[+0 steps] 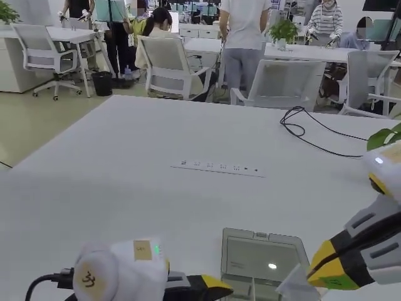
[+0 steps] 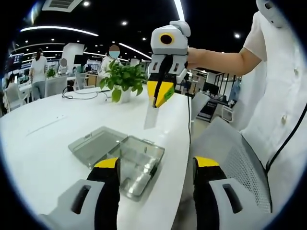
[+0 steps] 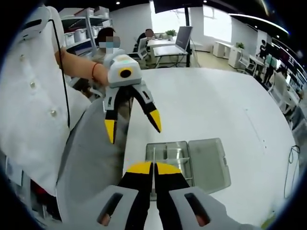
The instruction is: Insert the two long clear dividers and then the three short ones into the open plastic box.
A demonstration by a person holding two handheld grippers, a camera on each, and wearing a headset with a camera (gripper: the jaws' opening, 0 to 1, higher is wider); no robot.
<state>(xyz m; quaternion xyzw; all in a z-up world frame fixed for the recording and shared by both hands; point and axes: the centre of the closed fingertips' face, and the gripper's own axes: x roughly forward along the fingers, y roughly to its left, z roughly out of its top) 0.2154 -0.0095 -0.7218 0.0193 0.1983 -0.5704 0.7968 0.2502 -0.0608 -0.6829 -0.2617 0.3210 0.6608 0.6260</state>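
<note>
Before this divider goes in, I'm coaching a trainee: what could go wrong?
The clear divider hangs from the right gripper by its top edge alone, so it might swing or slip. The open plastic box sits near the table edge, and the left gripper is open, off it, so a push may shift it.

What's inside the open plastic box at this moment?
Clear walls appear to split the plastic box into compartments; no loose items show. Its near end is hidden behind the right gripper, shut on a clear divider.
</note>
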